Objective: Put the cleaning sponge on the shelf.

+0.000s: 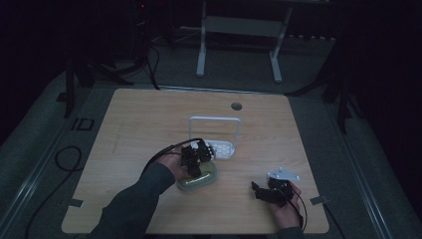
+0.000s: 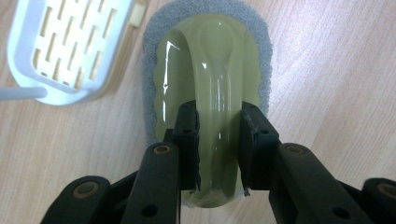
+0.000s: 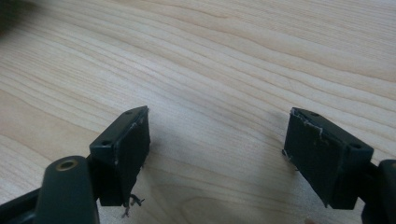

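Gripped between my left gripper's (image 2: 218,144) jaws: green scrubber handle (image 2: 215,93); right gripper (image 3: 217,154) gapes wide over bare table (image 3: 224,56).

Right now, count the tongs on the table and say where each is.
2. The left tongs are near the table's middle, clamped on the green scrubber's handle beside the white rack. The right tongs are open, near the front right edge.

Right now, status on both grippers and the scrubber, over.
Left gripper shut on the green-handled grey scrubbing pad, flat on the wooden table. Right gripper open, nothing between its jaws. White slotted plastic rack beside the pad, apart.
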Motion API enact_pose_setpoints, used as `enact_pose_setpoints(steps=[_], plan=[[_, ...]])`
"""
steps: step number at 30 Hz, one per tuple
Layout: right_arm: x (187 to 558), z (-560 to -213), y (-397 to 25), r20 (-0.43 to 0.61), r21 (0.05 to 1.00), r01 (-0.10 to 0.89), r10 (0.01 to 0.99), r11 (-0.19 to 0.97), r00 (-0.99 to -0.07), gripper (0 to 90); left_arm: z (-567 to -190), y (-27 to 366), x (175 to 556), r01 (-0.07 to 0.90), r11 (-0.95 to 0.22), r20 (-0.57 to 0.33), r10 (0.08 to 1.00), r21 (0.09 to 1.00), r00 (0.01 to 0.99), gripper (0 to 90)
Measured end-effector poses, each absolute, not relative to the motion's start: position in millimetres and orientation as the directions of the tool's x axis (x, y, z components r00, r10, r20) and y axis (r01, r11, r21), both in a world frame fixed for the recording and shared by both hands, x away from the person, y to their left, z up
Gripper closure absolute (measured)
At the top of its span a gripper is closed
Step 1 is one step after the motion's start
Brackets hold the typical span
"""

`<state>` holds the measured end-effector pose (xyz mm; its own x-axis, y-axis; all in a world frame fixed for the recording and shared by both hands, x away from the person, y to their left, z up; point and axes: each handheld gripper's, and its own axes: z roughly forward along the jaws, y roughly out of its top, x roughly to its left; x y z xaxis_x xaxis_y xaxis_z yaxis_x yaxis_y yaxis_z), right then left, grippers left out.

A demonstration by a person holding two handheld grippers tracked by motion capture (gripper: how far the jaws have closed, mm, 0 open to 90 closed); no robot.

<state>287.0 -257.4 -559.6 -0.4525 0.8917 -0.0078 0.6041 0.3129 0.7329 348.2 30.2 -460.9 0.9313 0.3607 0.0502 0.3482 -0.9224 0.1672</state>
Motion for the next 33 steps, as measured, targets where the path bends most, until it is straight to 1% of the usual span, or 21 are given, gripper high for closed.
enact_pose_setpoints(steps=[12,33], plan=[[287.0,-559.6,-257.2,-0.006,0.733,0.605,0.892,0.311,-0.451,21.9,-454.1,28.9,349.7,0.307,-0.927,0.107,0.335,0.215,0.936,71.7],[287.1,-559.6,-257.3,-0.007,0.733,0.604,0.892,0.312,-0.452,21.9,-441.0,19.4,357.5,0.298,-0.933,0.148,0.33,0.203,0.932,71.7]])
